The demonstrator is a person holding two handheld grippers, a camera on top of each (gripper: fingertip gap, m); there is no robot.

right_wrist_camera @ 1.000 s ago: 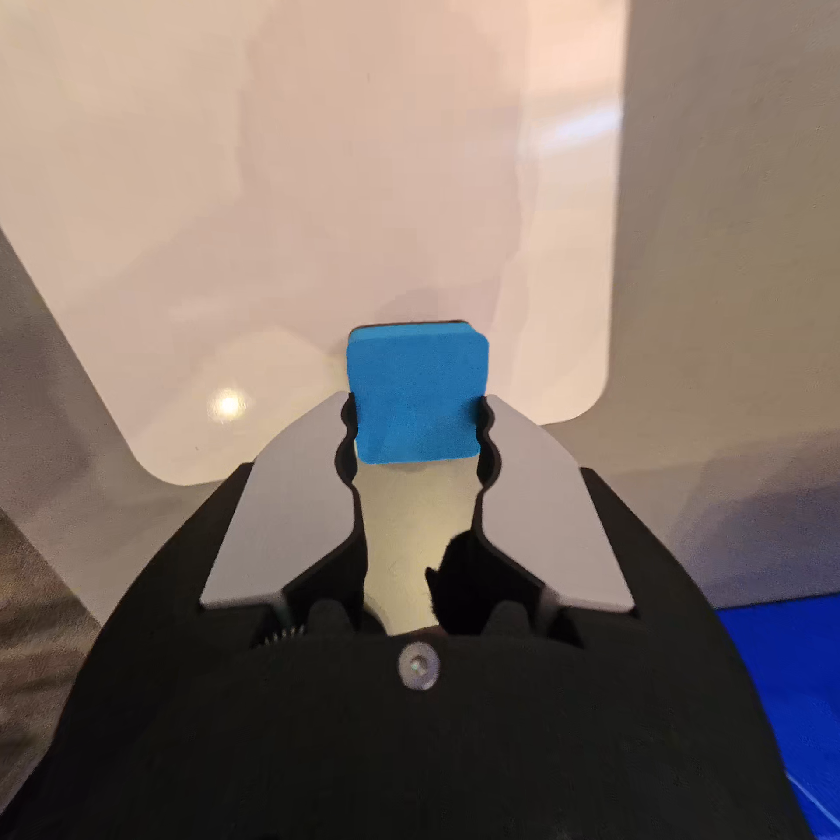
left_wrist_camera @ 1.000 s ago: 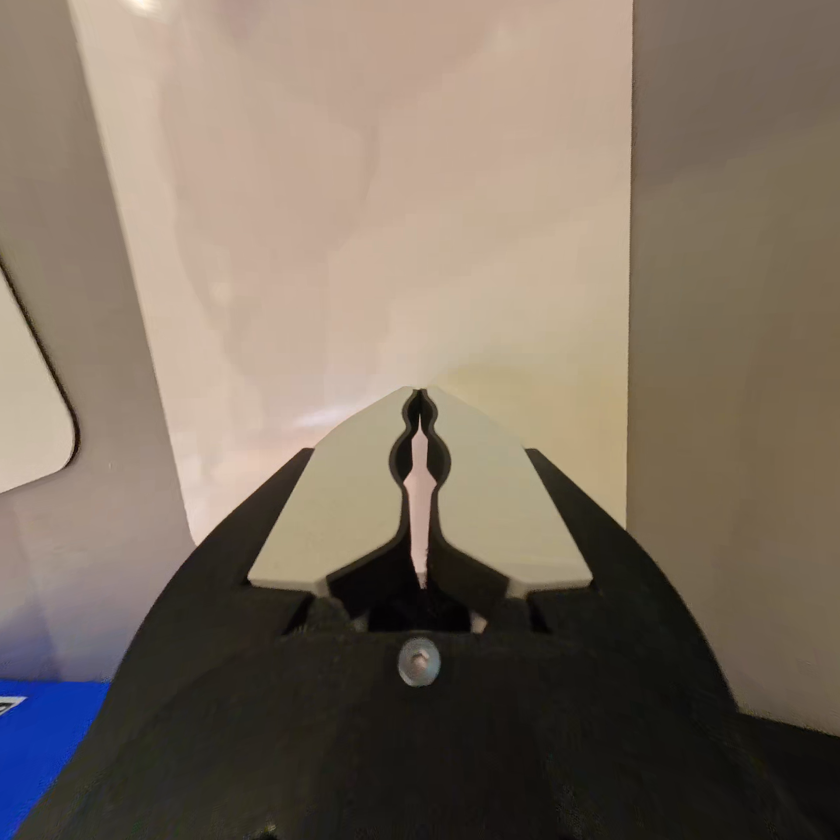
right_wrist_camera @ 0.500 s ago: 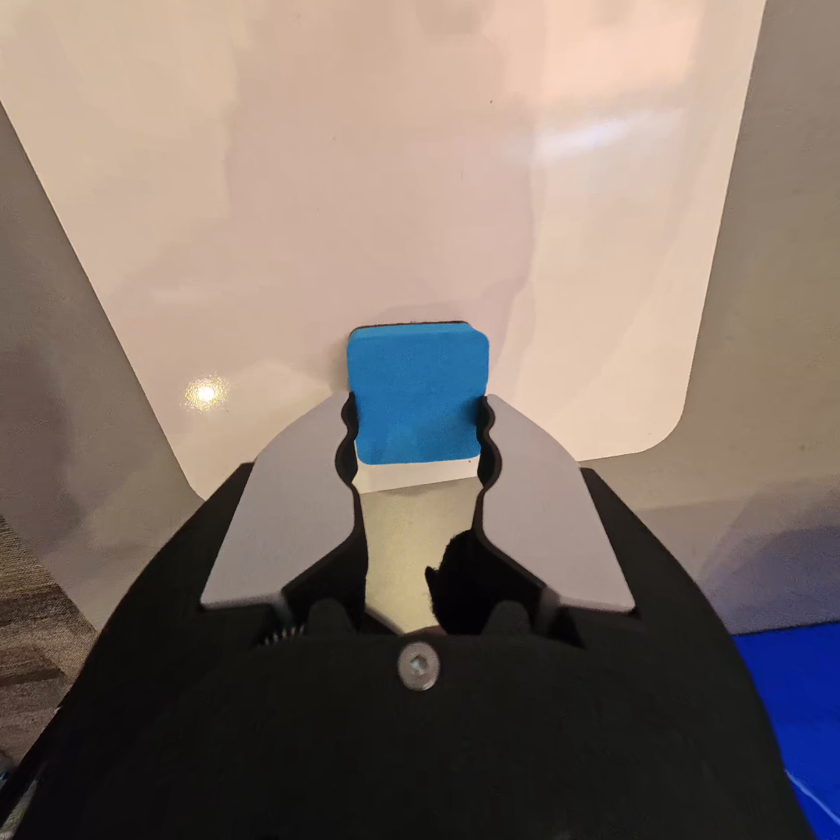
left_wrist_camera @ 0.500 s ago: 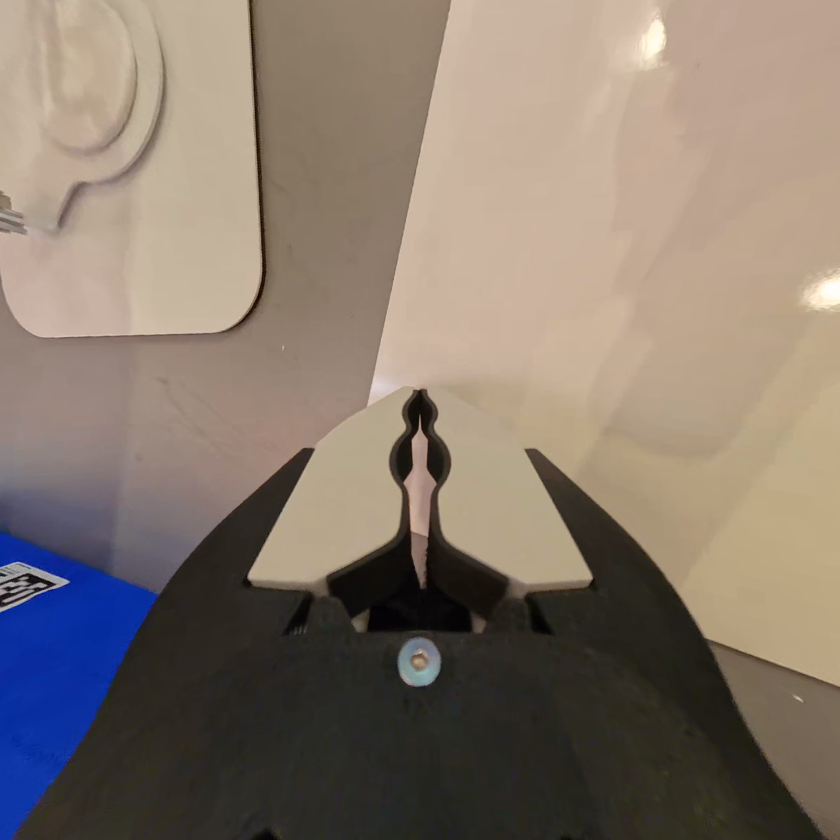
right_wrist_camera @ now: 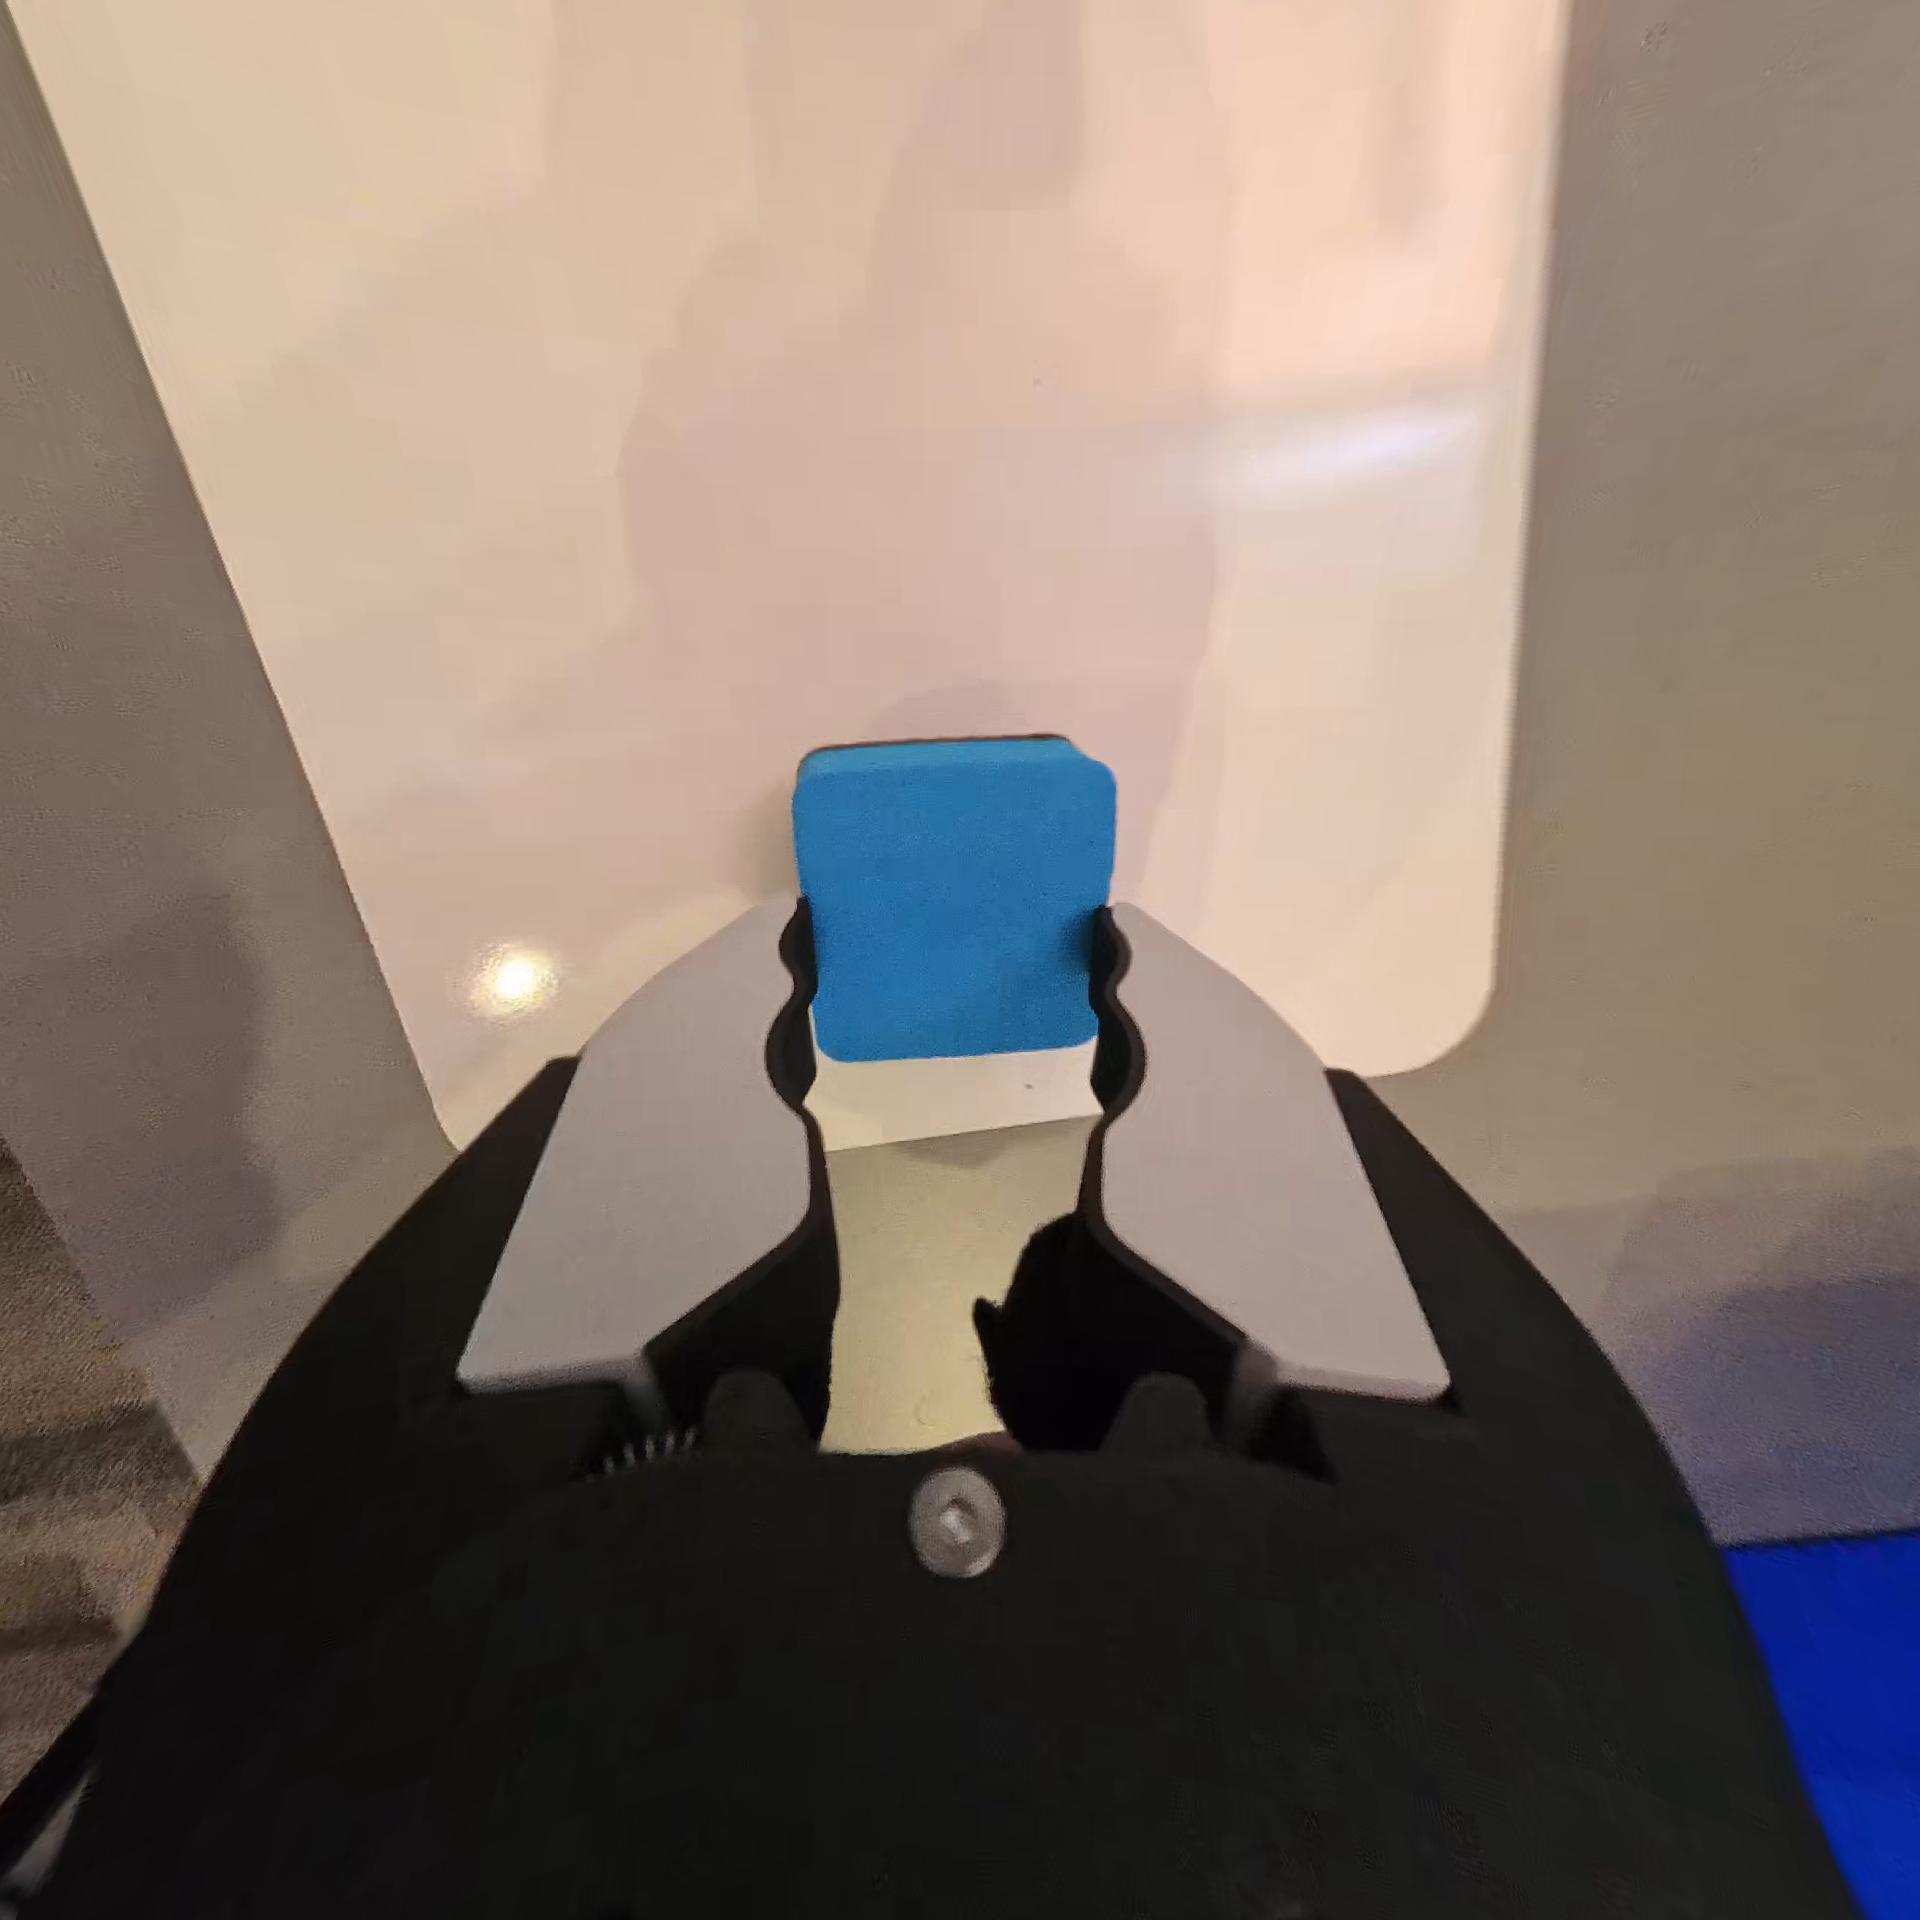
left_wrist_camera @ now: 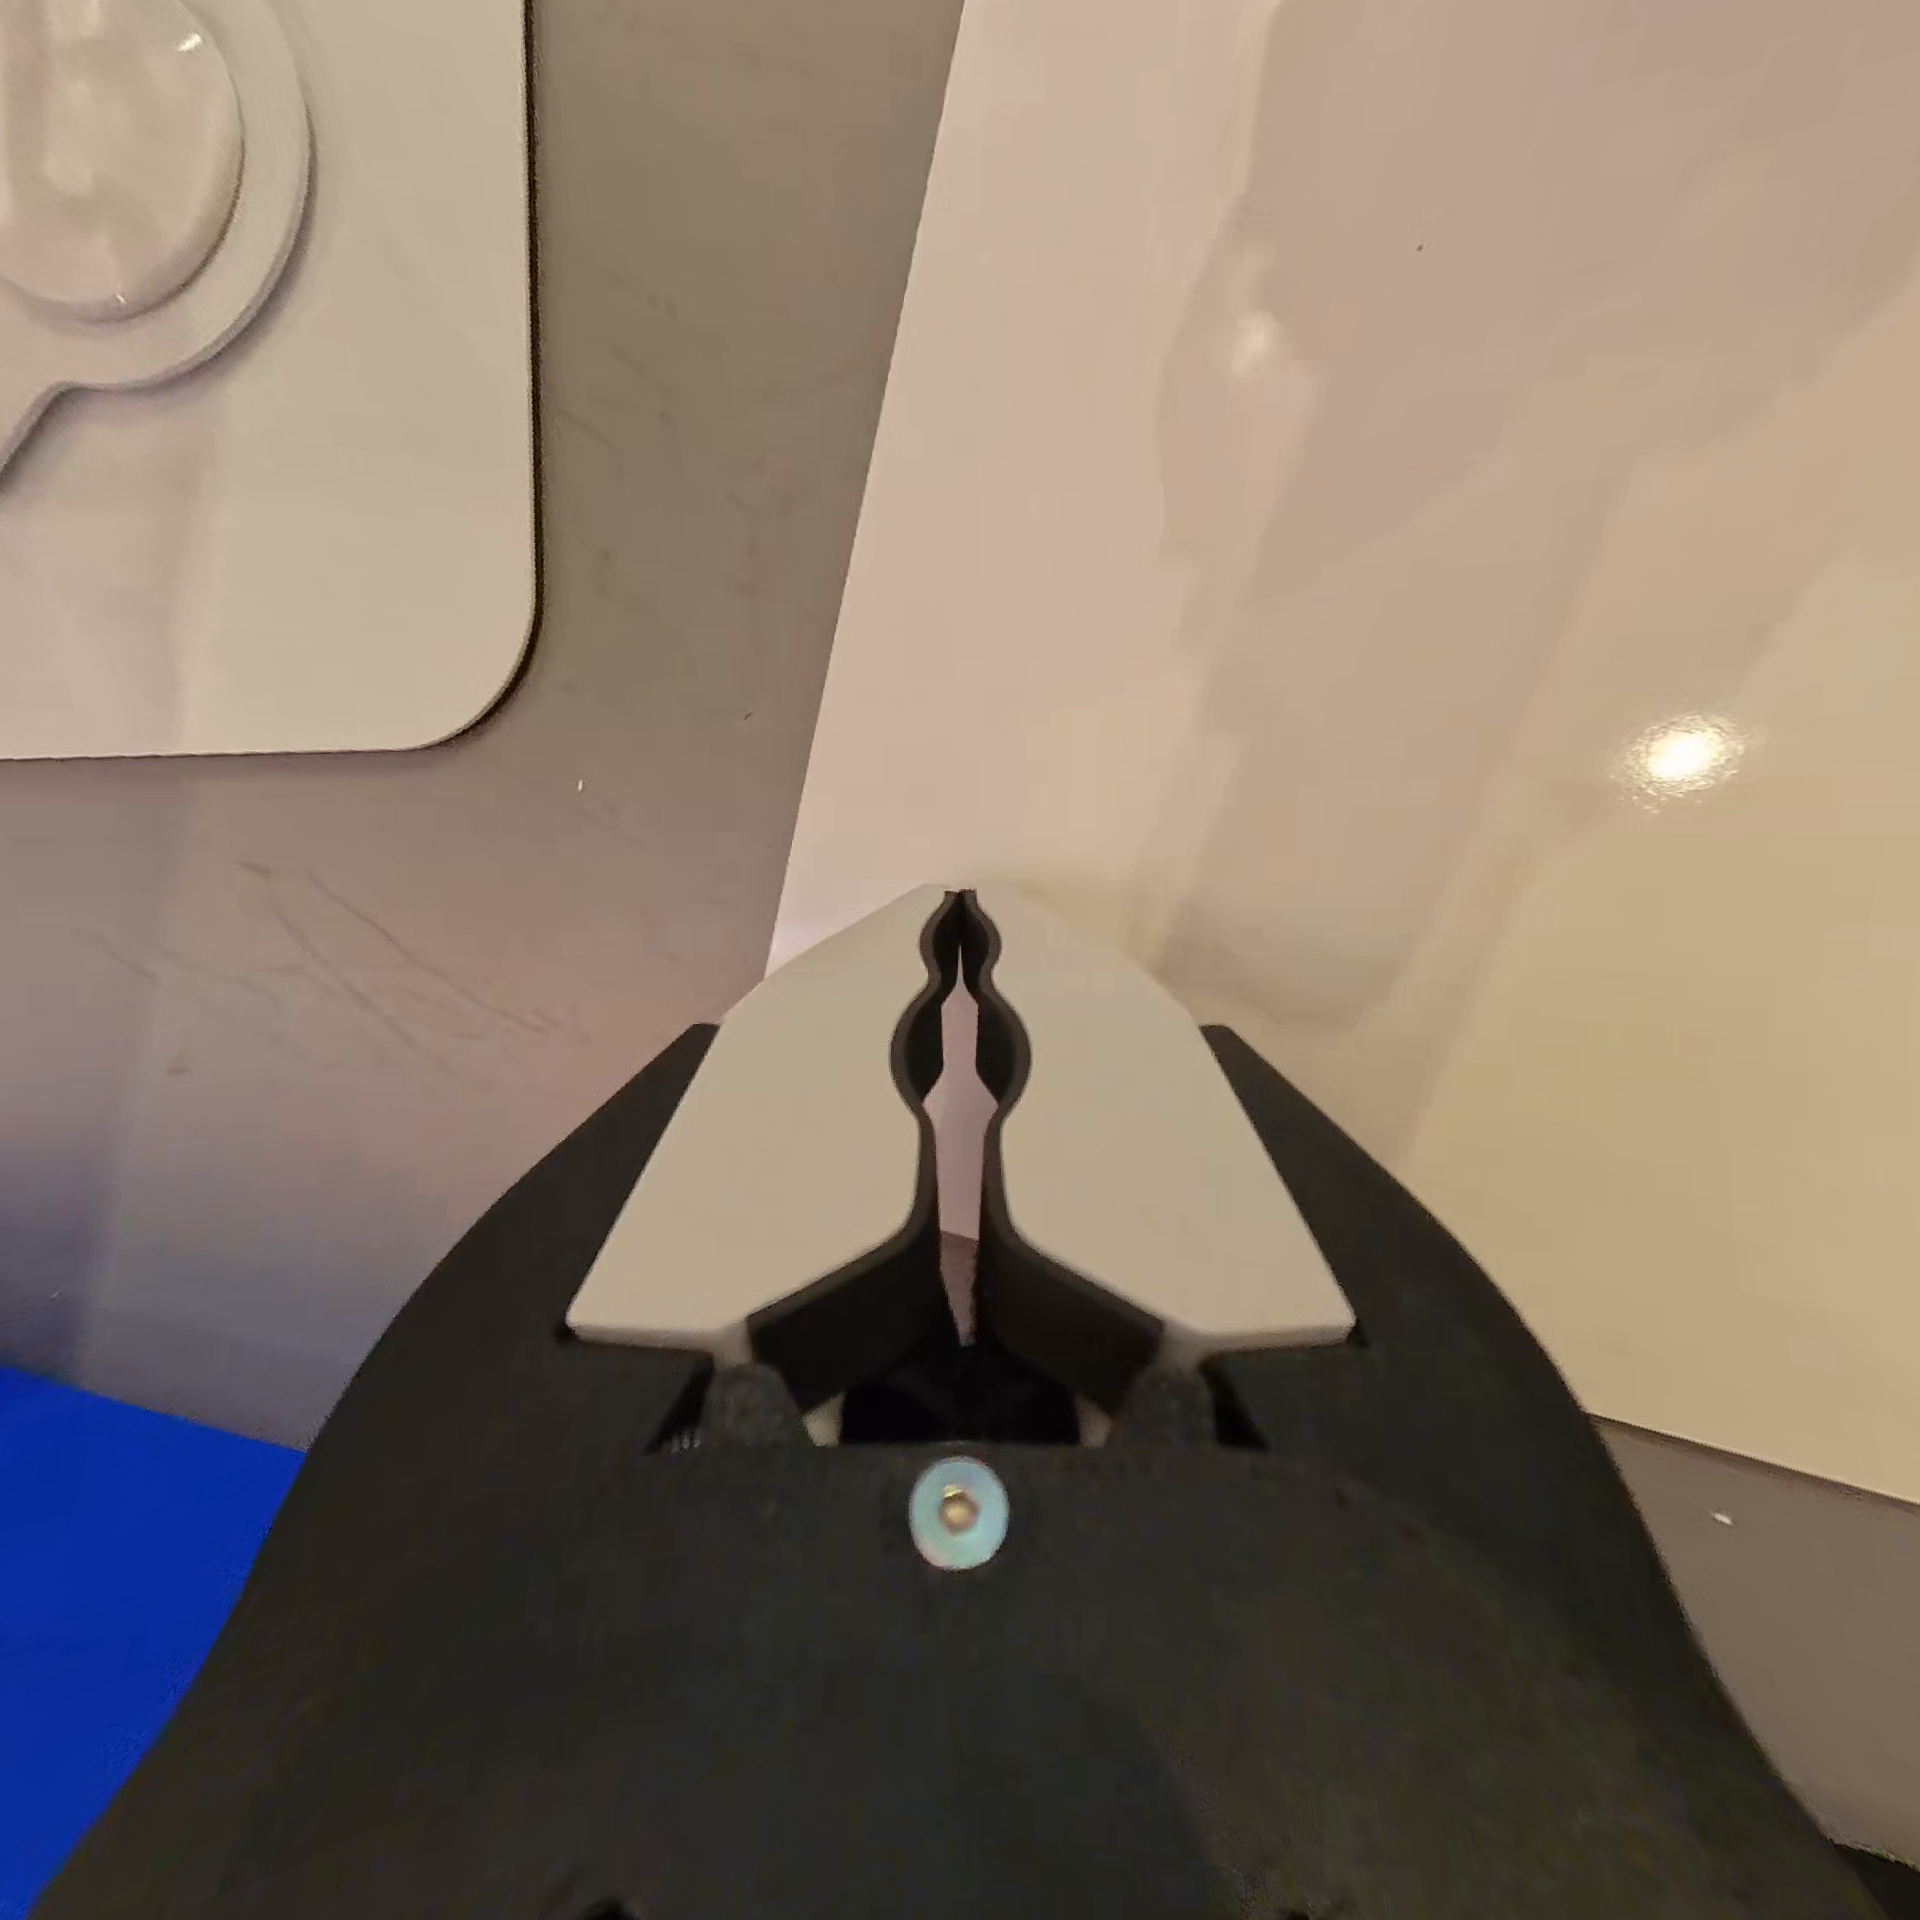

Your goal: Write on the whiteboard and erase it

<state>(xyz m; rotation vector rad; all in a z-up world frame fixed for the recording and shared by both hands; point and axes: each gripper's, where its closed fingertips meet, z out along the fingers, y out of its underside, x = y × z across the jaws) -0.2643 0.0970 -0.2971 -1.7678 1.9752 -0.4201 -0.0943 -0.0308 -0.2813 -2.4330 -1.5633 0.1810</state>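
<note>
Whiteboard (right_wrist_camera: pixel 831 416): glossy white panel with rounded corners, lying on a grey surface (right_wrist_camera: pixel 1714 727); its face shows no marks. A second white panel (left_wrist_camera: pixel 312 468) lies apart to the left, and a blue mat (left_wrist_camera: pixel 104 1558) sits at the near edge. Right gripper (right_wrist_camera: pixel 951 935): clenched on a blue eraser (right_wrist_camera: pixel 951 894), both pads pressed against its sides, eraser over the board's lower area. Left gripper (left_wrist_camera: pixel 961 899): fingertips closed together, nothing held, tips at the board's left edge.
</note>
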